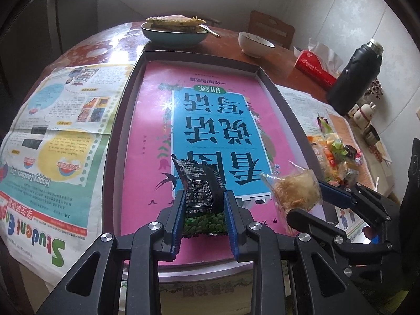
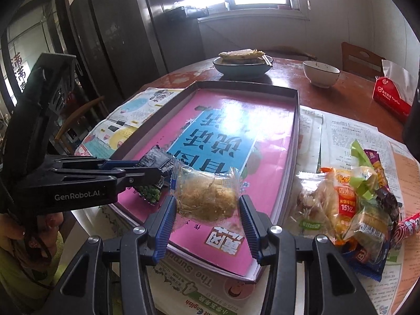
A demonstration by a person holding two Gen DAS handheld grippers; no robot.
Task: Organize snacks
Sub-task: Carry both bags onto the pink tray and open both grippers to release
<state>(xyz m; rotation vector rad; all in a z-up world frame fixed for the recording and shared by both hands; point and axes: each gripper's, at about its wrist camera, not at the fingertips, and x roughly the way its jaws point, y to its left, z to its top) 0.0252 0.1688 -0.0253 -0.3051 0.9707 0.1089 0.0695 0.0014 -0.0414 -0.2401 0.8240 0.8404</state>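
Observation:
My left gripper (image 1: 203, 210) is shut on a black packet of green peas (image 1: 202, 191), held over the near end of the shallow box (image 1: 126, 120) lined with a pink and blue book cover. My right gripper (image 2: 207, 210) is shut on a clear-wrapped brown pastry (image 2: 207, 197), held just right of the pea packet over the same box. The pastry (image 1: 294, 189) and the right gripper's blue fingers (image 1: 336, 191) show in the left wrist view. The left gripper (image 2: 147, 170) with the pea packet (image 2: 155, 176) shows in the right wrist view.
A pile of mixed snack packets (image 2: 354, 204) lies on newspaper right of the box. Beyond the box stand a dish of flatbread (image 2: 241, 63), a white bowl (image 2: 320, 73), a red tissue box (image 2: 391, 99) and a black flask (image 1: 351, 78). Newspaper (image 1: 52, 136) lies left of the box.

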